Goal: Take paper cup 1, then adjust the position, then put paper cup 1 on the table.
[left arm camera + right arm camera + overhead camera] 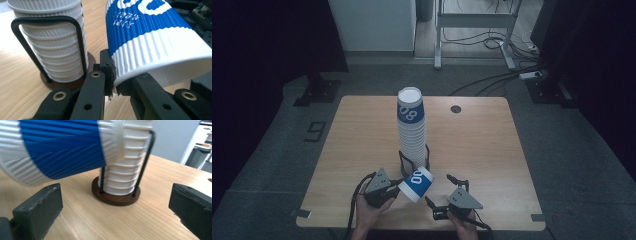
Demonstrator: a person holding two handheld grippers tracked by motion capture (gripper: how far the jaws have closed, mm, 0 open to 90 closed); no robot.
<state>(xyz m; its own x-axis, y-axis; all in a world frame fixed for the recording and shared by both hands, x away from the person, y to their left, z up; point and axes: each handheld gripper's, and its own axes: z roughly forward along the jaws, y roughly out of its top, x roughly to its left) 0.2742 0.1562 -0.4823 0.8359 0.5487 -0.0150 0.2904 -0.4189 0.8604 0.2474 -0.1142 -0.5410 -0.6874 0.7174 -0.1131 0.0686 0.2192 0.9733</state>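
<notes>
Near the front edge of the desk (347,150), the left claw (393,191) pinches the rim of a blue-and-white paper cup (417,183), holding it tilted on its side just in front of the cup stack (412,130) in its wire holder (414,162). The right claw (441,192) is spread wide with nothing between its jaws, just right of the cup and apart from it.

The high view is dim, its left and right edges nearly black, with the table (472,150) softly lit and shadows faint. Both gripper views are brighter. The blue-banded cup (57,147) is blurred up close in the right gripper view, perhaps by motion; the black fingers (92,95) look soft too.
</notes>
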